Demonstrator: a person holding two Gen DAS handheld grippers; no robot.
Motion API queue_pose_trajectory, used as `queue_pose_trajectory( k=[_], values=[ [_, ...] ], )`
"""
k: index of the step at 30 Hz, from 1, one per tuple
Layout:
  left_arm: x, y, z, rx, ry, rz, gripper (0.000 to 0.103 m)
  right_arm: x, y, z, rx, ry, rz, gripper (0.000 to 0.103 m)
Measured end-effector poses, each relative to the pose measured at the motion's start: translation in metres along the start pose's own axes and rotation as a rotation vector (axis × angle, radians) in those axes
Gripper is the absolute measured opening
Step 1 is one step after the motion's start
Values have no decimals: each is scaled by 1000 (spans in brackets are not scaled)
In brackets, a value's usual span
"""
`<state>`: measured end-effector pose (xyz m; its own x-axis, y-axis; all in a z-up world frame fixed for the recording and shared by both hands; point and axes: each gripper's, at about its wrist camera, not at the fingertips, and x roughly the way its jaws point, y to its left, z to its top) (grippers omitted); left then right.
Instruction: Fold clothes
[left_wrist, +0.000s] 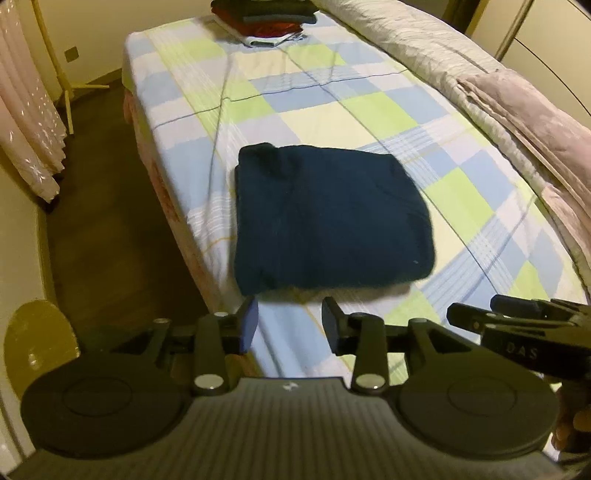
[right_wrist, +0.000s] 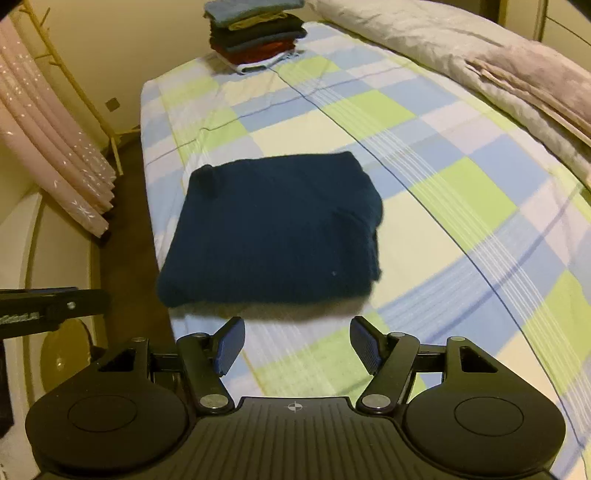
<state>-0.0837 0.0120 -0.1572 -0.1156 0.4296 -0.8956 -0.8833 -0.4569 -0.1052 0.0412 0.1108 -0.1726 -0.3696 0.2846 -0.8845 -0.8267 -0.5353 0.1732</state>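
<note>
A dark navy garment (left_wrist: 328, 218) lies folded into a neat rectangle on the checked bed sheet (left_wrist: 332, 99), near the bed's left edge. It also shows in the right wrist view (right_wrist: 273, 229). My left gripper (left_wrist: 290, 323) is open and empty, just short of the garment's near edge. My right gripper (right_wrist: 297, 341) is open and empty, also just short of that near edge. The right gripper appears at the right in the left wrist view (left_wrist: 517, 321). Part of the left gripper's body shows at the left edge of the right wrist view (right_wrist: 48, 306).
A stack of folded clothes (right_wrist: 255, 37) sits at the far end of the bed. A rolled grey-pink duvet (right_wrist: 480, 62) runs along the bed's right side. Dark floor (left_wrist: 110, 229), a pink curtain (right_wrist: 55, 155) and a yellow rack (left_wrist: 55, 66) are on the left.
</note>
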Motion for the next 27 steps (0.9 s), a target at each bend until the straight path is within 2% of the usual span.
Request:
queue_pose_trajectory(
  k=[5, 11, 27],
  values=[
    [-30, -14, -8, 26, -16, 13, 39, -30, 4, -8, 6, 11, -12, 67],
    [-48, -24, -18, 43, -24, 30, 40, -43, 10, -21, -20, 54, -27, 66],
    [-77, -27, -30, 62, -70, 83, 43, -69, 19, -23, -52, 14, -22, 66]
  ],
)
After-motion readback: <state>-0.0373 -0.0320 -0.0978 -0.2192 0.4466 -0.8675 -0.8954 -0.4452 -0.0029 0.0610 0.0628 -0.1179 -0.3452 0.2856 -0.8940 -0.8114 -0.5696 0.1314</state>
